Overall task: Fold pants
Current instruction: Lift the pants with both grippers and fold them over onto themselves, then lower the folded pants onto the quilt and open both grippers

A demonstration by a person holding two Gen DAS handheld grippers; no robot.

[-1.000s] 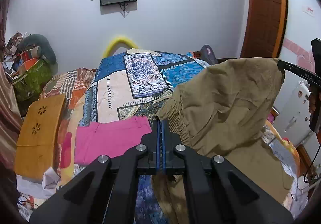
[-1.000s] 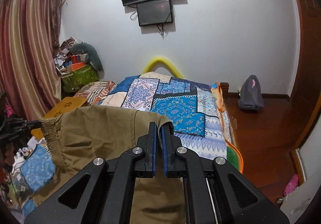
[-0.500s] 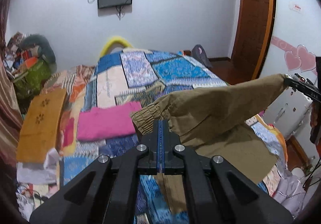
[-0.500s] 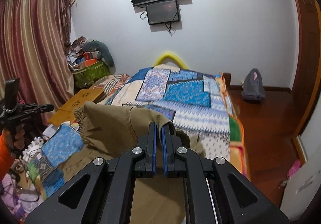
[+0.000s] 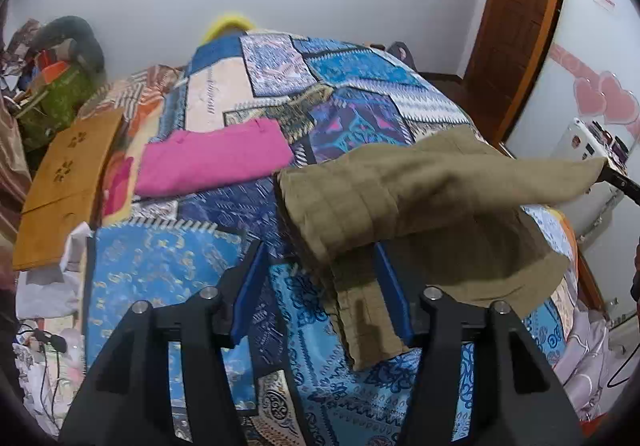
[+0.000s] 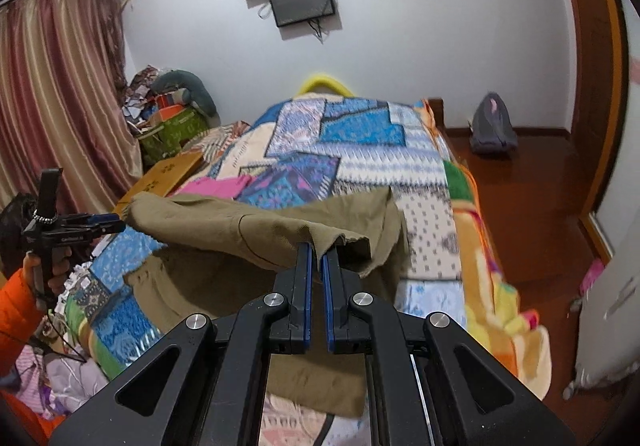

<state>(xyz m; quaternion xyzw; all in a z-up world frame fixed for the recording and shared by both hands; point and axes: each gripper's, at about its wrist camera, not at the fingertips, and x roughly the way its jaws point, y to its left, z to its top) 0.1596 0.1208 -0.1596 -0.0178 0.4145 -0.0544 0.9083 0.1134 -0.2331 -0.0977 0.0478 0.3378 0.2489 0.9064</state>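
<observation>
We see the olive pants [image 5: 420, 198] draped over the patchwork bed [image 5: 168, 278] at center frame. Our left gripper [image 5: 320, 286] is opening, its 2 fingers [image 5: 250, 282] apart with the pants' elastic hem hanging loose between them. Our right gripper [image 6: 316, 258] stays out at lower center, fingers clamped on a fabric edge.

The pants [image 5: 420, 206] lie on the near part of the bed [image 5: 168, 278], stretched between the left tool [image 5: 320, 270] and right tool [image 6: 316, 258]. A folded garment [image 5: 212, 162] lies farther left on it.
</observation>
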